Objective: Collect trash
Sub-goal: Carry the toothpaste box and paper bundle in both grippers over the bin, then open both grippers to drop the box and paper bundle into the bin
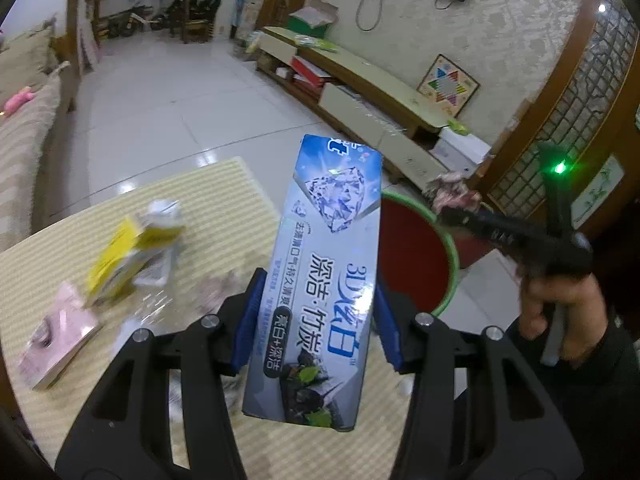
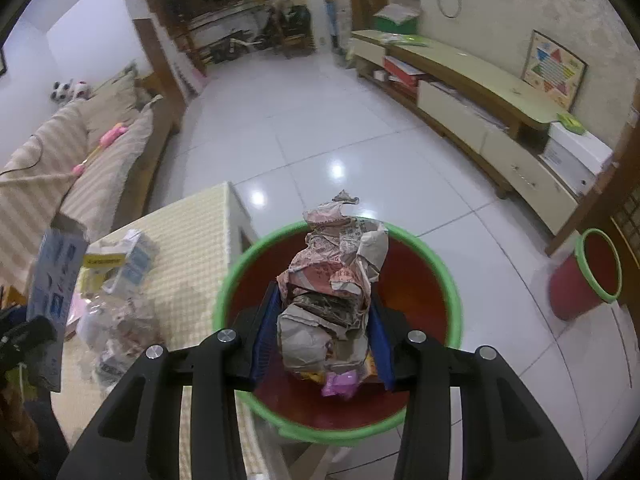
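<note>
My left gripper (image 1: 316,320) is shut on a long blue and silver toothpaste box (image 1: 320,280), held above the yellow table mat (image 1: 224,200). The box also shows at the left edge of the right wrist view, toothpaste box (image 2: 52,292). My right gripper (image 2: 320,340) is shut on a wad of crumpled newspaper (image 2: 336,280), which hangs right over the open red bin with a green rim (image 2: 224,292). In the left wrist view the same bin (image 1: 416,260) stands just right of the table, with the right gripper (image 1: 452,208) and its paper above it.
On the table lie a yellow and white carton (image 1: 132,252), a pink packet (image 1: 56,340) and clear plastic scraps (image 2: 116,328). A second red bin (image 2: 584,276) stands on the tiled floor at right. A sofa (image 2: 80,168) is at left, a low cabinet (image 2: 480,120) along the wall.
</note>
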`<state>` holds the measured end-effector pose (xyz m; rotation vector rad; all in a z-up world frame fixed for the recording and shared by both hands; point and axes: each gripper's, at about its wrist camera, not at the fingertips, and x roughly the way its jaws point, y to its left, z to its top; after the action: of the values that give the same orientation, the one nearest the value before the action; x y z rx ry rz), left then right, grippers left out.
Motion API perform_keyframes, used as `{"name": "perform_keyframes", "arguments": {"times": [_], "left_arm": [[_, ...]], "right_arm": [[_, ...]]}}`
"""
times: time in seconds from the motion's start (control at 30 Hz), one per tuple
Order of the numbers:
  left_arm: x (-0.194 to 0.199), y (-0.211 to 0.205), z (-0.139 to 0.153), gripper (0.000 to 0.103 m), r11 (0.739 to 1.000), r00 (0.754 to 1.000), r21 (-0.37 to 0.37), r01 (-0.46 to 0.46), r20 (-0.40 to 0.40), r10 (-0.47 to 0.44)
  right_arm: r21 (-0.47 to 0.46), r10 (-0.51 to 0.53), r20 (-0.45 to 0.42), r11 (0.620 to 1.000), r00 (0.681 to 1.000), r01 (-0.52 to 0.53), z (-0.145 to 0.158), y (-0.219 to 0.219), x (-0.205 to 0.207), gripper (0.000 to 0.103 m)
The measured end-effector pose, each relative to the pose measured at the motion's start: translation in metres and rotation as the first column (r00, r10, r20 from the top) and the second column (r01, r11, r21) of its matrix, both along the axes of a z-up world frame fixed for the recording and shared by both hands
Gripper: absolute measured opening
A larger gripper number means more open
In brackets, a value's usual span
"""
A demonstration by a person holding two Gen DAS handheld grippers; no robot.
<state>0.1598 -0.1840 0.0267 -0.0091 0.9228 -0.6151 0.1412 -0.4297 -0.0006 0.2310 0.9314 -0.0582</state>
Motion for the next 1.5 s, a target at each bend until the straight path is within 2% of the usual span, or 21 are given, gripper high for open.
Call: {"name": "perform_keyframes", "arguments": {"times": [0.23, 0.47, 0.87, 1.07, 1.1, 1.2, 1.23, 1.33, 1.43, 1.5], "left_arm": [[0.019, -0.047, 0.002, 0.049, 0.997, 0.997, -0.027, 0.069, -0.017, -0.069], [0.040, -0.081, -0.004, 0.049, 0.994, 0.993, -0.085, 0.073, -0.085, -0.081], [0.061, -0.103, -0.023, 0.049, 0.993, 0.979, -0.110, 0.046, -0.193, -0.066], [0.069, -0.118, -0.023, 0.049, 0.993, 0.977, -0.112, 0.044, -0.202, -0.066], [0.072, -0.120, -0.022, 0.051, 0.993, 0.977, -0.114, 0.042, -0.205, -0.065], [0.077, -0.124, -0.022, 0.076, 0.991, 0.977, -0.135, 0.024, -0.209, -0.052], [0.078, -0.123, -0.021, 0.079, 0.990, 0.977, -0.138, 0.019, -0.206, -0.048], [0.079, -0.119, -0.020, 0.086, 0.989, 0.979, -0.147, -0.006, -0.204, -0.024], [0.078, -0.108, -0.020, 0.088, 0.988, 0.979, -0.153, -0.032, -0.204, 0.000], [0.077, -0.099, -0.017, 0.090, 0.986, 0.979, -0.156, -0.053, -0.204, 0.020]], "right_arm": [[0.013, -0.028, -0.018, 1.000, 0.999, 0.028, -0.008, -0.012, 0.003, 0.040], [0.024, -0.041, -0.022, 0.999, 0.999, 0.042, -0.012, -0.015, 0.006, 0.040], [0.045, -0.061, -0.024, 0.997, 0.998, 0.063, -0.012, -0.021, 0.005, 0.040], [0.049, -0.064, -0.033, 0.997, 0.997, 0.066, -0.013, -0.022, 0.004, 0.042], [0.050, -0.063, -0.033, 0.997, 0.997, 0.065, -0.013, -0.022, 0.004, 0.043], [0.051, -0.058, -0.032, 0.997, 0.998, 0.060, -0.014, -0.021, 0.003, 0.046], [0.049, -0.057, -0.032, 0.997, 0.998, 0.058, -0.014, -0.019, 0.003, 0.047], [0.056, -0.052, -0.030, 0.997, 0.998, 0.054, -0.014, -0.019, 0.002, 0.051], [0.056, -0.046, -0.022, 0.997, 0.999, 0.047, -0.014, -0.018, 0.003, 0.060], [0.056, -0.044, -0.011, 0.997, 0.999, 0.045, -0.012, -0.016, 0.003, 0.077]]}}
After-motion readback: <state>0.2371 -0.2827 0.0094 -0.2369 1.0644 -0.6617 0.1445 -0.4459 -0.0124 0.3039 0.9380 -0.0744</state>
